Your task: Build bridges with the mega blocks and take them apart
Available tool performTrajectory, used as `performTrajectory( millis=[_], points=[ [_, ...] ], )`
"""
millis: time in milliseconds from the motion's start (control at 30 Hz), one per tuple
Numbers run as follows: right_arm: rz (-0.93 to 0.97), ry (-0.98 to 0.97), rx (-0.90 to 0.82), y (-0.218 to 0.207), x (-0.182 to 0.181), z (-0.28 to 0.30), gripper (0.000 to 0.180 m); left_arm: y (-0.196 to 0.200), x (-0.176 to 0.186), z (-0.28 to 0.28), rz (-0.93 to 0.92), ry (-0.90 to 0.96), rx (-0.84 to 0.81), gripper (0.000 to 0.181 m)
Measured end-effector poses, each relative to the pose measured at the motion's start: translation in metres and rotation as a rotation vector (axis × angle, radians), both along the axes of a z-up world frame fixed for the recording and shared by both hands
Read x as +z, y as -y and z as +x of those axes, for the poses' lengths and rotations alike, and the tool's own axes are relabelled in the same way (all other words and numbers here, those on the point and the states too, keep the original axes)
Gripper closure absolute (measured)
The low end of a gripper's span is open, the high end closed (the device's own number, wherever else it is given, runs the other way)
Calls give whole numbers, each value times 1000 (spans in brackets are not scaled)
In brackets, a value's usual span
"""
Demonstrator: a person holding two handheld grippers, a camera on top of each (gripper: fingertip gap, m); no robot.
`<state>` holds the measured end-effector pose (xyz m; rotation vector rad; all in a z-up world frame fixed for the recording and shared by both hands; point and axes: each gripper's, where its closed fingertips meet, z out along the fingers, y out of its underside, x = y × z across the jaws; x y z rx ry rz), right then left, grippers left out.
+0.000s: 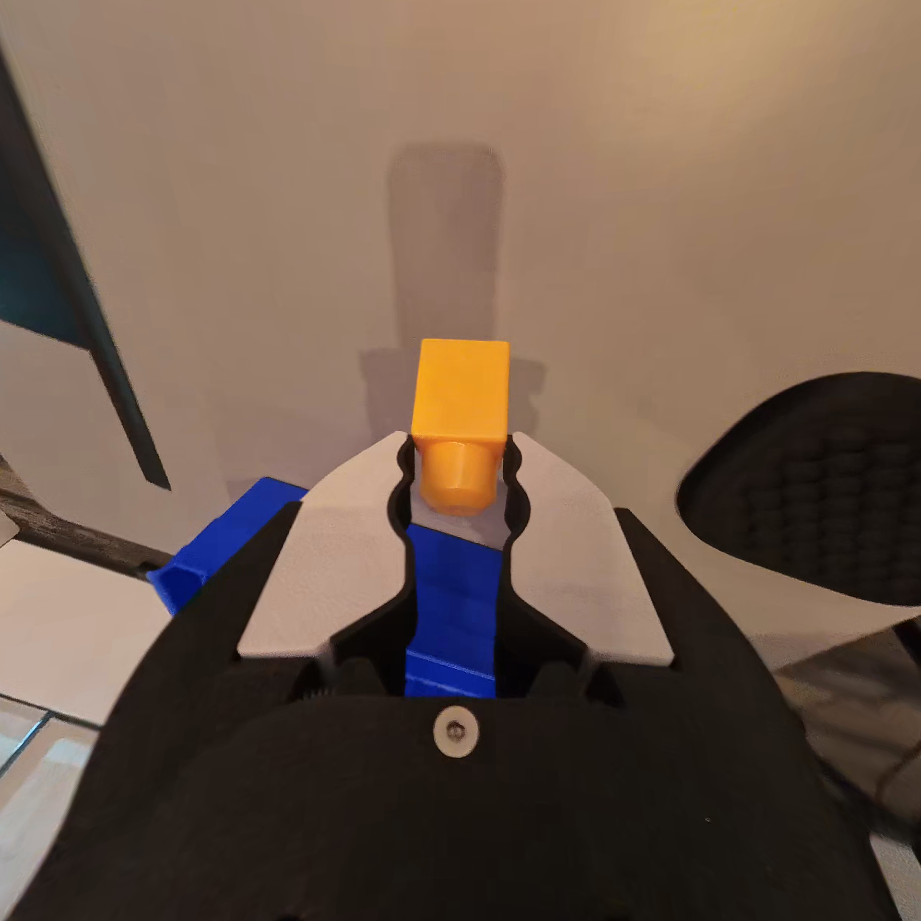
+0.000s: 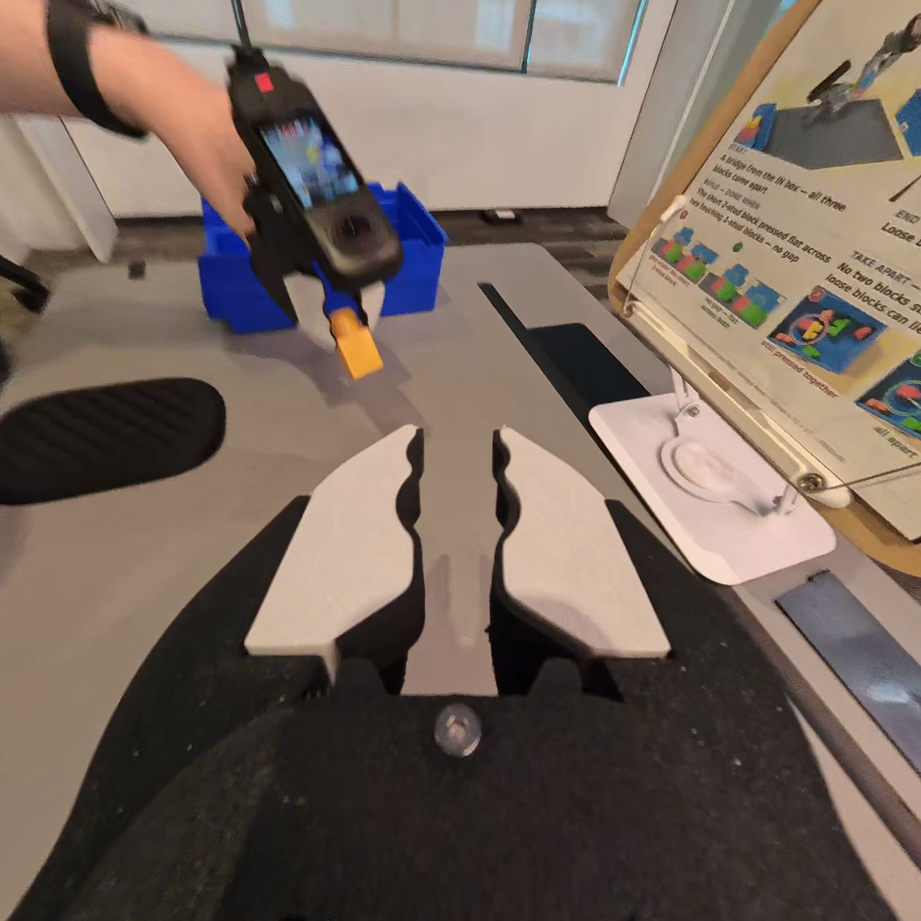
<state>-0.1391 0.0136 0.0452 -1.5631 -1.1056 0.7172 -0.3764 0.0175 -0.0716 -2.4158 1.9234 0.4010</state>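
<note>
A printed instruction sheet (image 2: 777,239) leans on a white stand (image 2: 712,503) at the grey table's (image 2: 149,573) right edge, while a black mesh chair back (image 2: 99,438) sits at left.

The block (image 1: 461,393) is orange-yellow, the bin (image 2: 413,259) behind it bright blue. The table (image 2: 149,548) is plain grey; the chair back (image 1: 817,493) is black mesh.

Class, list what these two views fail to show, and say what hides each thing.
1. Blue bin contents: hidden by the left claw and hand in the right wrist view, by the claw body in the left.
2. Orange block: its far end faces away in the left wrist view.
3. Other blocks: none in view.
</note>
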Motion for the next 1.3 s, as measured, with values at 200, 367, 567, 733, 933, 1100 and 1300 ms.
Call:
performTrajectory(
  millis=[200,367,567,733,933,1100,1300],
  points=[
    [-56,-42,-40,-10,-3,17,154,-2,-24,16,-68,-166,-73,146],
    [-139,-144,-18,-13,-3,22,154,6,-40,24,-129,-228,-96,147],
    [-190,-167,-16,-18,-9,28,153,4,-47,28,-124,-227,-98,146],
    [-213,-204,7,-17,-8,29,153,1,-49,29,-109,-228,-93,146],
    [-230,-213,6,-19,-11,31,155,-5,-48,35,-58,-207,-98,146],
    [-222,-192,3,-19,-14,32,155,-9,-42,41,-22,-160,-72,135],
    [-219,-170,7,-19,-17,29,155,-7,-14,51,25,44,-29,137]
  ],
)
